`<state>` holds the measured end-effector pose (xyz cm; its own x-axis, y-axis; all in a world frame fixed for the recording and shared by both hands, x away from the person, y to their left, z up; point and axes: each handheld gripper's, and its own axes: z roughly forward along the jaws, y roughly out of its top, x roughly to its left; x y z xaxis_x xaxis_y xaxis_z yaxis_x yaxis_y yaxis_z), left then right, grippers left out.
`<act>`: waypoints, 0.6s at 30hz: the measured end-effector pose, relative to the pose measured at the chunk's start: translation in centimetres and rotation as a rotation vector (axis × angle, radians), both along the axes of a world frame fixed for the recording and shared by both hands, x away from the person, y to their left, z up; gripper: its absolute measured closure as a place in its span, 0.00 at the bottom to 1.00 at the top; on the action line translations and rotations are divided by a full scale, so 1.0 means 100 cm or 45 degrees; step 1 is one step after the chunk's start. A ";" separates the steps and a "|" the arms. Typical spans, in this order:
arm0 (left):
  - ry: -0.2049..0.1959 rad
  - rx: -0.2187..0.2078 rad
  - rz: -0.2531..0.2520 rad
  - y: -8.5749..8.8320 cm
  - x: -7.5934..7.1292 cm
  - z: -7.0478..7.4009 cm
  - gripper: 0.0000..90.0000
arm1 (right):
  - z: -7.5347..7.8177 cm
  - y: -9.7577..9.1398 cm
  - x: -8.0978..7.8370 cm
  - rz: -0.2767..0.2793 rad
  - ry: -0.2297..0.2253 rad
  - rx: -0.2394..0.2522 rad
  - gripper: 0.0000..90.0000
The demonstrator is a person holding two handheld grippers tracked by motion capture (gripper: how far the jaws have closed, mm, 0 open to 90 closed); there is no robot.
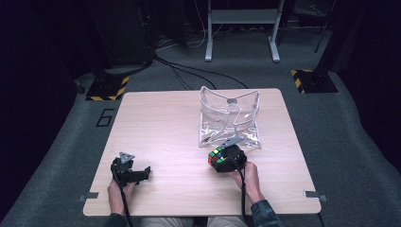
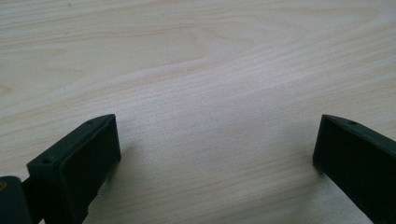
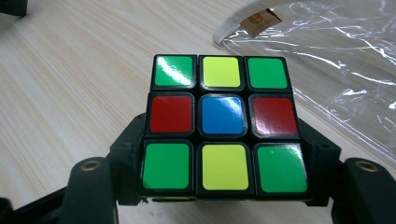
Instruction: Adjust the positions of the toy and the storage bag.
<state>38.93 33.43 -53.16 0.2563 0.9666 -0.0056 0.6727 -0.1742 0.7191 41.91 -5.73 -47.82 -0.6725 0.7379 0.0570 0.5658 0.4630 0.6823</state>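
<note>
A colour-tiled puzzle cube (image 3: 222,123) sits between the jaws of my right gripper (image 3: 223,154), which press on its two sides; its facing side shows green, yellow, red and blue tiles. In the high view the cube (image 1: 217,157) and right gripper (image 1: 226,159) are just in front of a clear plastic pouch (image 1: 230,118) standing open on the wooden table (image 1: 161,123). My left gripper (image 1: 142,174) rests near the table's front left. Its jaws stand wide apart over bare wood in the left gripper view (image 2: 217,149), with nothing between them.
The pouch's clear wall (image 3: 336,65) lies close to the right of the cube, with a white rim and a small brown tag (image 3: 259,21). Metal brackets (image 1: 89,195) sit at the table's front corners. Cables and a stand's legs (image 1: 241,33) are on the floor beyond.
</note>
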 end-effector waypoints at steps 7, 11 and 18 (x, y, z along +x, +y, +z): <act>0.000 0.000 0.000 0.000 0.000 0.000 0.01 | -0.004 0.011 0.010 -0.009 0.029 0.001 0.37; 0.002 -0.001 -0.002 0.000 0.000 0.000 0.01 | -0.007 0.014 0.015 -0.040 0.049 0.006 0.37; 0.001 -0.003 -0.001 0.000 0.000 0.000 0.01 | -0.013 0.020 0.023 -0.057 0.069 0.000 0.37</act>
